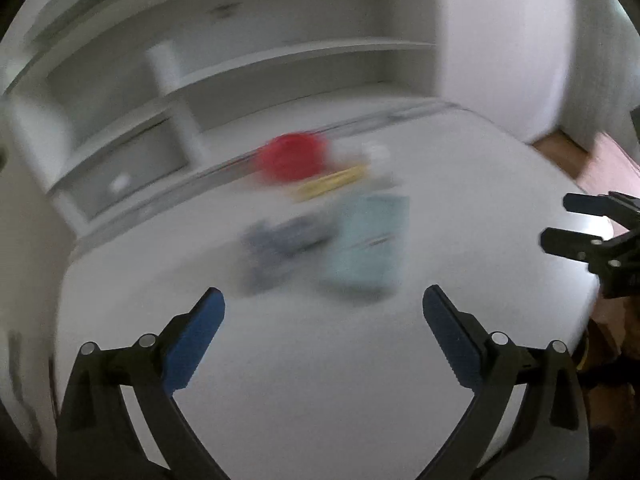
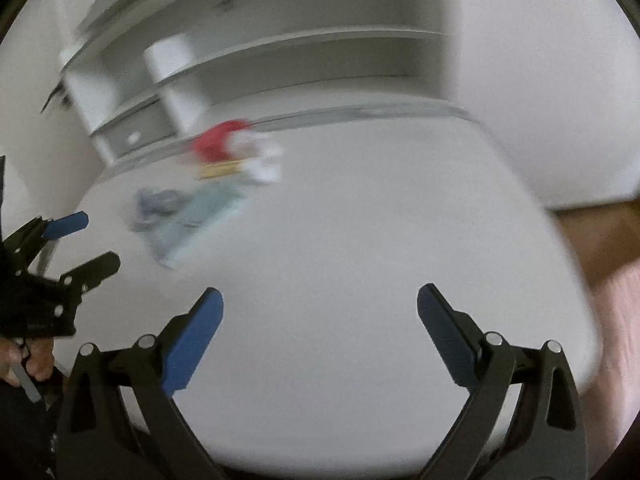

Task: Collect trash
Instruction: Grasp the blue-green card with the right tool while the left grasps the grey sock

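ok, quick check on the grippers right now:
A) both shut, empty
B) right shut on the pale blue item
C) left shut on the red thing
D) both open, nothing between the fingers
D: the left gripper and right gripper both stand wide open over bare table, while the red thing and the pale blue item lie blurred farther back on it, untouched.

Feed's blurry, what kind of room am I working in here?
Probably a home room, perhaps a study or bedroom: a white table strewn with small clutter, white built-in shelves with a drawer behind it, and wood flooring.
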`<move>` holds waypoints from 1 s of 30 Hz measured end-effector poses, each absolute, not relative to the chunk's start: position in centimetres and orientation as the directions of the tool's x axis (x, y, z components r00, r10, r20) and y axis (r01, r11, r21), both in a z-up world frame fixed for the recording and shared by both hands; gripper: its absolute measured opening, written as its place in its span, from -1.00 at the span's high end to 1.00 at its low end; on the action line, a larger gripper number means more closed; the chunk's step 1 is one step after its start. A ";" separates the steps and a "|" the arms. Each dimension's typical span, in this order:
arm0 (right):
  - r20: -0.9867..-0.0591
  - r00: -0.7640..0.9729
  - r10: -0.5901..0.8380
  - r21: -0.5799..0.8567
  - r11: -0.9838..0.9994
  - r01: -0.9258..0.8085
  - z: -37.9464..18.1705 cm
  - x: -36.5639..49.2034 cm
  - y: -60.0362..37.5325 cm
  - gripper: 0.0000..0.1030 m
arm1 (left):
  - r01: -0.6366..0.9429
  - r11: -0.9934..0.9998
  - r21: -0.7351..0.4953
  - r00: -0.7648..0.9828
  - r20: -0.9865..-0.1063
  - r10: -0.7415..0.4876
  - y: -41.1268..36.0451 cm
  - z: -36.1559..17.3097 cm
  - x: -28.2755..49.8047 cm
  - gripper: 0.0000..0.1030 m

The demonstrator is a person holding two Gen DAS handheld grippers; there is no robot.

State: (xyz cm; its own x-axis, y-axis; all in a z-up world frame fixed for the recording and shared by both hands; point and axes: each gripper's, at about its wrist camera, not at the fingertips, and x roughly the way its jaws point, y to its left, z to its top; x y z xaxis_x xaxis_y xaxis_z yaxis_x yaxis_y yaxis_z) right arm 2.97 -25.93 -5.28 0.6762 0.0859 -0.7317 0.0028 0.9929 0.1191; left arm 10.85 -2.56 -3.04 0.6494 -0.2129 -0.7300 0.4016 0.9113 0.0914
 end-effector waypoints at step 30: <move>-0.806 0.592 -0.001 0.019 0.999 0.028 -8.1 13.9 -20.1 -0.80 | 0.377 0.925 0.044 0.609 -0.765 -0.211 1.4 -5.0 14.1 -0.87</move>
State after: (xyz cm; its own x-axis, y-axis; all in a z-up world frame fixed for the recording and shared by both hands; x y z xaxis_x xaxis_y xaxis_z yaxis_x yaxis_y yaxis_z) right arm 13.86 -20.08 -8.12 0.5915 -0.0008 -0.8063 0.0276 0.9994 0.0193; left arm 14.11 1.36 -5.03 0.6088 -0.2114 -0.7647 0.3769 0.9252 0.0442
